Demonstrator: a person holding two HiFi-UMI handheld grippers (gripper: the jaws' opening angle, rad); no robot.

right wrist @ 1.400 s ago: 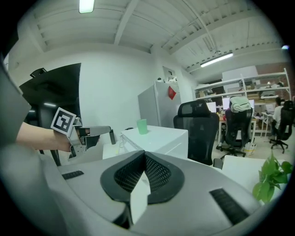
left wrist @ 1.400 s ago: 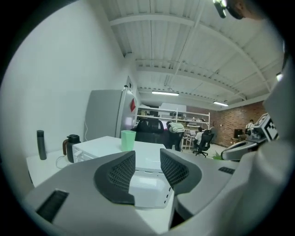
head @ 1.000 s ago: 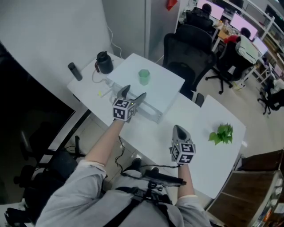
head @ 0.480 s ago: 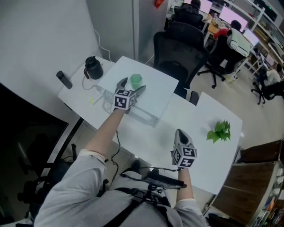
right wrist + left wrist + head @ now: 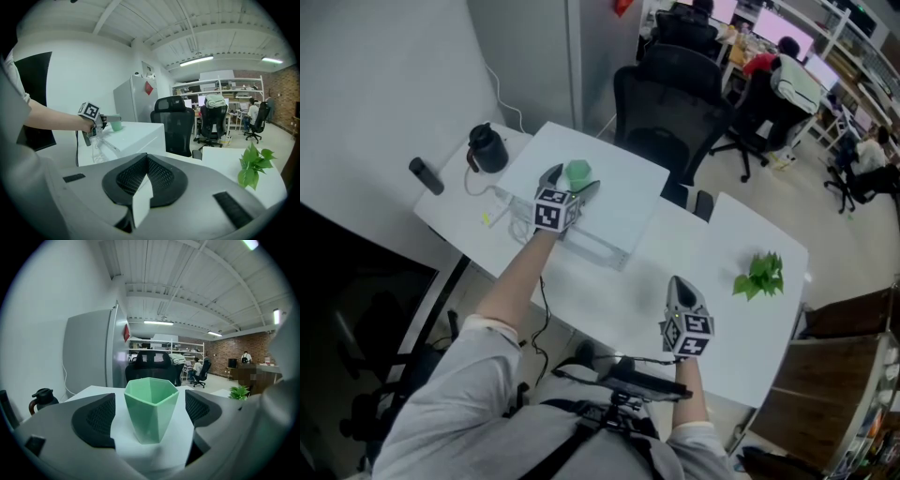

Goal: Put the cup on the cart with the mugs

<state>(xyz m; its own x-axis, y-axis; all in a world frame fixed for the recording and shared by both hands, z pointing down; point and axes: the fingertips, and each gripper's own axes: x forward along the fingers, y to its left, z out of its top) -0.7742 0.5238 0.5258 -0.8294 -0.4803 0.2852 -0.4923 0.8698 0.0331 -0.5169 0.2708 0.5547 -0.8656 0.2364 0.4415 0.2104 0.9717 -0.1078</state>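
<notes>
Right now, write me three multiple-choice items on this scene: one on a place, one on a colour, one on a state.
1. Where is the cup?
A. between the left gripper's jaws
B. beside the plant
C. on the floor

2. What colour is the cup?
A. red
B. green
C. black

3. How do the right gripper's jaws stand?
A. wide apart
B. closed on the cup
C. together, empty

Key:
1. A: the jaws, which have just been opening, stand either side of the cup without touching it, far from the plant.
2. B: its faceted wall is pale green.
3. C: the pads meet with nothing held.
</notes>
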